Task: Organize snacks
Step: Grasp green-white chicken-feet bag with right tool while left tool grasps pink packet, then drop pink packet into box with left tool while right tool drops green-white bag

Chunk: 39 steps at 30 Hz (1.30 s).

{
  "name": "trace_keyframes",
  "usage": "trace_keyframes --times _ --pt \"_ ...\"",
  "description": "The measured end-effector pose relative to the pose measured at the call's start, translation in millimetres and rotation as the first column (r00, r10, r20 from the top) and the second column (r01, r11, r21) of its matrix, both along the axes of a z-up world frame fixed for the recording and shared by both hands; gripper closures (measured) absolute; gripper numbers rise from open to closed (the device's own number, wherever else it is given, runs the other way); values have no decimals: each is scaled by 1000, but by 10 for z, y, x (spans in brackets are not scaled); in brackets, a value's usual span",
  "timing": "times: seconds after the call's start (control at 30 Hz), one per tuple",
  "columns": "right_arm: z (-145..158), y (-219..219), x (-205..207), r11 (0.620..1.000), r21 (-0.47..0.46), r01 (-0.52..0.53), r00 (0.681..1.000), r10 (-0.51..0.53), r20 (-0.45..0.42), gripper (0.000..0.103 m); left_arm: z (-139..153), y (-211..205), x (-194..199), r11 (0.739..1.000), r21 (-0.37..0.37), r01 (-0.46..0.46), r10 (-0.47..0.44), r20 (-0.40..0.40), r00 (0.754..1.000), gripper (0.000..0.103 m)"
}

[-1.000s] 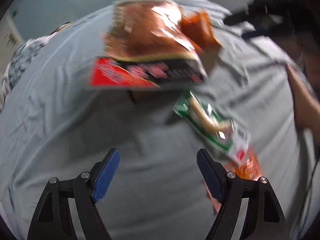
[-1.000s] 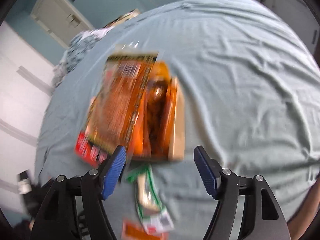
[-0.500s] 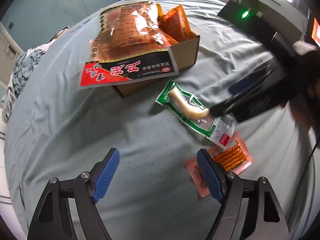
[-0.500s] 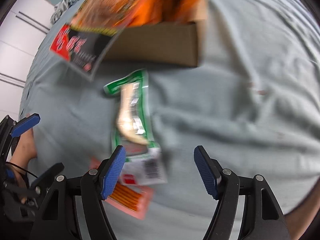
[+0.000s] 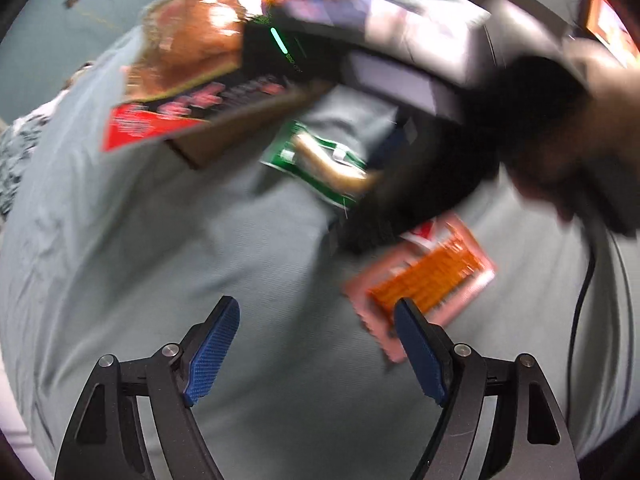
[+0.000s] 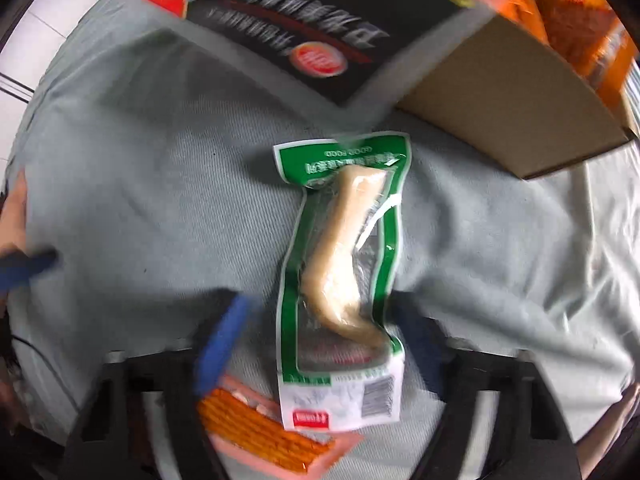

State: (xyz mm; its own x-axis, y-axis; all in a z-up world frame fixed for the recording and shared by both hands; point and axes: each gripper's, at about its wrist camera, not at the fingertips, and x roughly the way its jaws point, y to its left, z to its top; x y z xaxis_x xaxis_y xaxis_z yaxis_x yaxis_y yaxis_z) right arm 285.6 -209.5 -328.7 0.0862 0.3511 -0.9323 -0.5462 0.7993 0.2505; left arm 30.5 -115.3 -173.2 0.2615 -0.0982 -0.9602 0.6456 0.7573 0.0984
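A green packet (image 6: pixel 340 264) with a pale sausage-like snack lies on the grey-blue sheet, also blurred in the left wrist view (image 5: pixel 320 164). My right gripper (image 6: pixel 320 340) straddles its lower half; its jaws are closing, with the packet between them and small gaps still at both pads. It appears as a dark blur (image 5: pixel 404 200) in the left wrist view. An orange stick-snack packet (image 5: pixel 428 276) lies under the green packet's end (image 6: pixel 256 428). My left gripper (image 5: pixel 316 352) hangs open and empty over bare sheet, its right finger by the orange packet.
A cardboard box (image 6: pixel 512 112) holds orange snack bags, with a large red-and-black bag (image 6: pixel 320 12) overhanging its edge (image 5: pixel 188 80). A person's hand (image 5: pixel 592 120) holds the right gripper. A black cable (image 5: pixel 580 300) trails on the sheet (image 5: pixel 120 260).
My right gripper came down over the green packet, rolled into line with it, and its jaws have narrowed. The left gripper drifted sideways toward the orange packet, still open.
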Motion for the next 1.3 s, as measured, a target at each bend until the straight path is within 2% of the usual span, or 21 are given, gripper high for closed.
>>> trace_keyframes --times 0.03,0.13,0.2,0.37,0.47,0.57,0.6,0.63,0.67,0.7,0.83,0.87,0.9,0.93,0.97,1.0,1.03,1.07,1.13,1.3 --pt "14 -72 26 1000 12 -1 1000 1 -15 79 -31 -33 -29 1000 -2 20 -20 -10 1000 23" --pt "33 -349 72 999 45 27 999 -24 -46 81 -76 -126 -118 997 -20 74 -74 -22 997 23" --pt "94 -530 72 996 85 35 998 -30 -54 86 -76 -184 -168 993 -38 109 -110 -30 993 23" --pt "343 -1033 108 968 218 126 991 -111 -80 87 -137 -357 -291 977 -40 209 -211 -71 975 22" --pt "381 -1365 60 946 268 180 983 -162 -87 87 -298 -509 -386 961 12 277 -275 -83 958 22" --pt "363 -1545 -64 933 277 231 973 -214 -92 87 -524 -702 -411 944 84 320 -312 -100 945 21" --pt "351 -1637 -46 930 277 243 970 -224 -97 87 -598 -767 -418 939 116 325 -316 -87 945 6" --pt "324 -1676 -49 926 276 258 966 -238 -103 87 -625 -821 -421 936 137 323 -320 -48 946 0" --pt "282 -1687 -80 925 271 268 963 -247 -107 87 -645 -866 -412 936 139 324 -324 -29 946 0" --pt "316 -1702 -119 922 269 277 960 -257 -110 87 -678 -912 -382 939 131 318 -316 -42 948 0" --pt "412 -1722 -163 912 290 289 957 -267 -116 87 -766 -954 -173 977 59 206 -196 -137 971 2" --pt "440 -1775 -172 910 297 288 957 -266 -113 87 -769 -970 -168 976 51 213 -204 -144 968 6" --pt "459 -1784 -180 908 305 288 958 -266 -110 87 -734 -984 -198 968 24 249 -243 -149 959 20" --pt "465 -1882 -178 904 316 289 957 -269 -107 87 -694 -982 -208 964 -2 265 -262 -152 953 45" --pt "492 -1930 -186 900 324 292 956 -273 -104 87 -648 -978 -220 962 -34 271 -273 -159 949 58" --pt "514 -2052 -205 897 330 295 955 -277 -102 87 -620 -958 -215 964 -53 260 -265 -176 948 76" --pt "498 -2080 -204 894 333 300 954 -283 -102 87 -609 -938 -212 967 -56 247 -253 -182 950 89" --pt "479 -2105 -202 891 332 309 951 -293 -101 87 -604 -915 -204 970 -61 234 -241 -189 952 89" --pt "431 -2125 -195 890 320 325 946 -308 -104 87 -597 -849 -208 973 -85 214 -227 -216 949 97" --pt "404 -2159 -200 887 310 343 939 -329 -98 87 -502 -552 -99 977 -194 88 -144 -293 945 98"
